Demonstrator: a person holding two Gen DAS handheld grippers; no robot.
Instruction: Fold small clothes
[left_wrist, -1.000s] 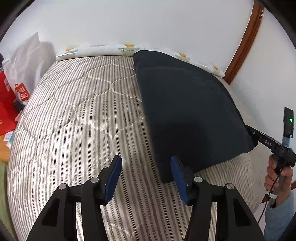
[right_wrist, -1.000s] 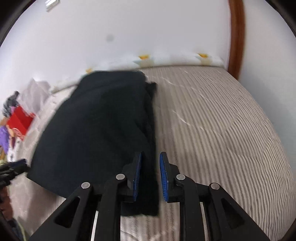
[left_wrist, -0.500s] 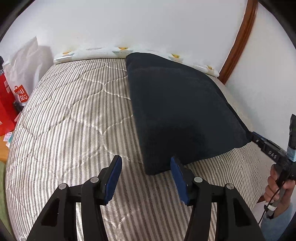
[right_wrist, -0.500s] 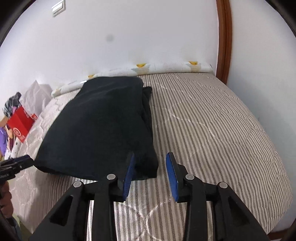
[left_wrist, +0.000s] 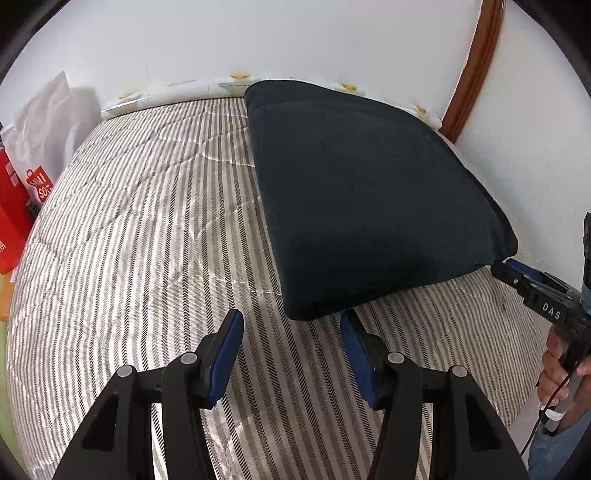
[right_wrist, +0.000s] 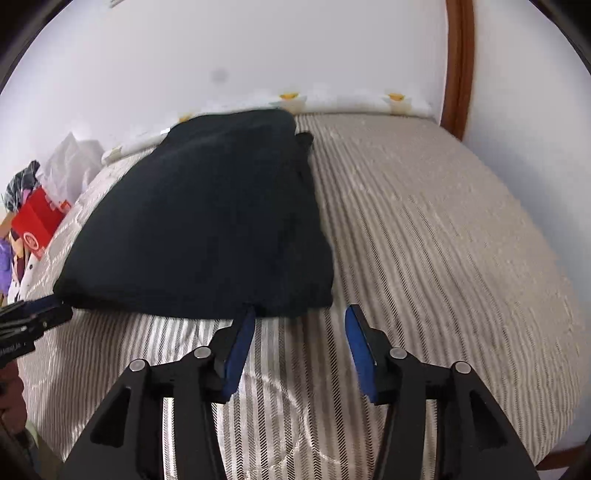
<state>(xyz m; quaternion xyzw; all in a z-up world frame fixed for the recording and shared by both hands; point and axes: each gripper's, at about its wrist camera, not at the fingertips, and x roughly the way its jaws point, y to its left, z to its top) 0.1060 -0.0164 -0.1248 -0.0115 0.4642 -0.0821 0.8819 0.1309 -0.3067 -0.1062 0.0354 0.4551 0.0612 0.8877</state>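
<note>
A dark navy garment (left_wrist: 369, 199) lies folded flat on the striped bedspread (left_wrist: 147, 240). My left gripper (left_wrist: 291, 325) stands open just short of the garment's near left corner, its pads touching nothing. In the right wrist view the same garment (right_wrist: 207, 229) ends right at my right gripper (right_wrist: 300, 314), whose jaws are opening. The left fingertip (right_wrist: 248, 317) overlaps the hem, and nothing is pressed between the pads. The right gripper (left_wrist: 524, 277) also shows at the garment's near right corner in the left wrist view, and the left gripper (right_wrist: 33, 321) sits at the right wrist view's left edge.
A red shopping bag (left_wrist: 22, 206) and a white plastic bag (left_wrist: 44, 110) stand left of the bed. A white strip with yellow prints (right_wrist: 343, 101) runs along the wall at the bed's far end. A wooden door frame (left_wrist: 472, 70) rises at the right. A hand (left_wrist: 561, 365) grips the right handle.
The right gripper's jaws have spread from nearly shut on the garment's edge to well apart, letting it go. Both grippers have drawn back a little, and the garment now lies flat.
</note>
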